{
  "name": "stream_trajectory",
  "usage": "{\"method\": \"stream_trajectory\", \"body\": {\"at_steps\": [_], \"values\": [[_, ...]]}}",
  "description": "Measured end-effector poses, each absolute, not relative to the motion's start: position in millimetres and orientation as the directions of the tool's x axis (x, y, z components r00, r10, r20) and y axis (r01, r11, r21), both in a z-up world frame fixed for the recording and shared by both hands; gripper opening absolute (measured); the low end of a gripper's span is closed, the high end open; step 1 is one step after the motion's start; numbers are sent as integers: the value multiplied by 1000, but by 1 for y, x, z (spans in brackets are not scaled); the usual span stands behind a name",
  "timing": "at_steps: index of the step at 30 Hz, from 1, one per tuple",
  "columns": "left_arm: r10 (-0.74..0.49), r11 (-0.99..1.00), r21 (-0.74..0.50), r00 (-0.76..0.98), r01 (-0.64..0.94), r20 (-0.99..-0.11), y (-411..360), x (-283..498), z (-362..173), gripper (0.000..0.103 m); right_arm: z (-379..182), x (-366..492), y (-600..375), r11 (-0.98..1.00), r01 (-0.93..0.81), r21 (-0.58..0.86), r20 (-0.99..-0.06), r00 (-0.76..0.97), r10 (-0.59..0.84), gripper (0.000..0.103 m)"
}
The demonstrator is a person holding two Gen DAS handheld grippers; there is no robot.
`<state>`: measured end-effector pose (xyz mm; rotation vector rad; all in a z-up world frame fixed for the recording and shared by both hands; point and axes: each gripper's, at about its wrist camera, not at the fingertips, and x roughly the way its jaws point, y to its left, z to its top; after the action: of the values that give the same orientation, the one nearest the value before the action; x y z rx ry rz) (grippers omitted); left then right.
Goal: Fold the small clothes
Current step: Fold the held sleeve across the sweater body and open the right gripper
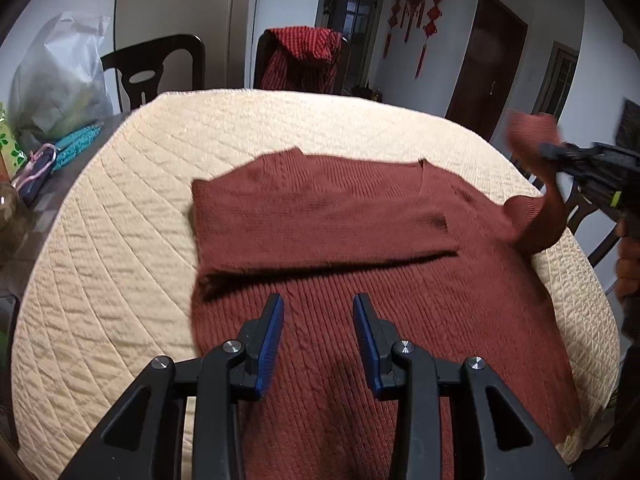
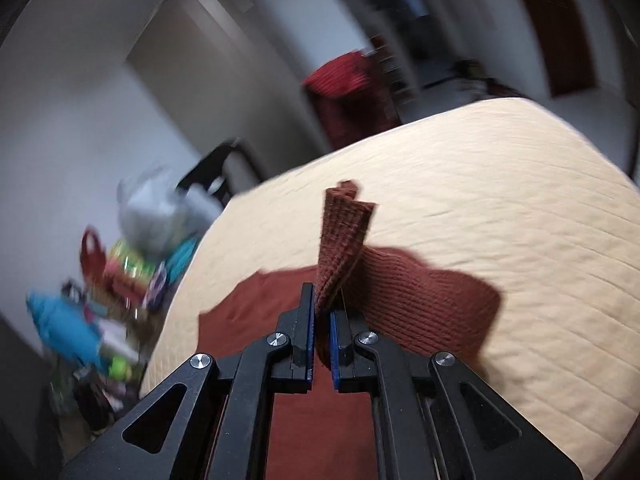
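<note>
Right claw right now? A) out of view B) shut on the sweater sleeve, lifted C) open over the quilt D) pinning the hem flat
B: the right claw pinches the sleeve of the sweater, cuff raised off the quilt; the left claw is open.

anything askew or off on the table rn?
Nothing damaged or spilled. The sweater lies flat on the quilted table cover, with one sleeve folded across the chest. The other sleeve is lifted, pinched in the right gripper, mid-fold rather than astray. The left gripper hovers open over the sweater.
</note>
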<state>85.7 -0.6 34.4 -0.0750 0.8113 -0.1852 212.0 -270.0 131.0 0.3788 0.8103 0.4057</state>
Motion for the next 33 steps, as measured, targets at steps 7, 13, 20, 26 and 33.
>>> {"method": "stream_trajectory", "body": {"at_steps": [7,13,20,26,33], "values": [[-182,983,-134,681,122,-709,8,90,43,38,46,224,-189,821,-323,470,-762,321,562,9],[-219,975,-144,663,168,-715,1,107,52,39,61,198,-211,797,-364,482,-718,358,597,16],[-328,943,-220,571,251,-753,-33,156,41,45,56,194,-258,862,-249,441,-754,418,506,16],[-379,924,-291,488,249,-786,-53,177,17,45,44,191,-268,860,-230,456,-756,410,511,16],[-493,868,-442,505,227,-708,-34,174,41,56,44,192,-264,860,-249,446,-754,412,511,16]]}}
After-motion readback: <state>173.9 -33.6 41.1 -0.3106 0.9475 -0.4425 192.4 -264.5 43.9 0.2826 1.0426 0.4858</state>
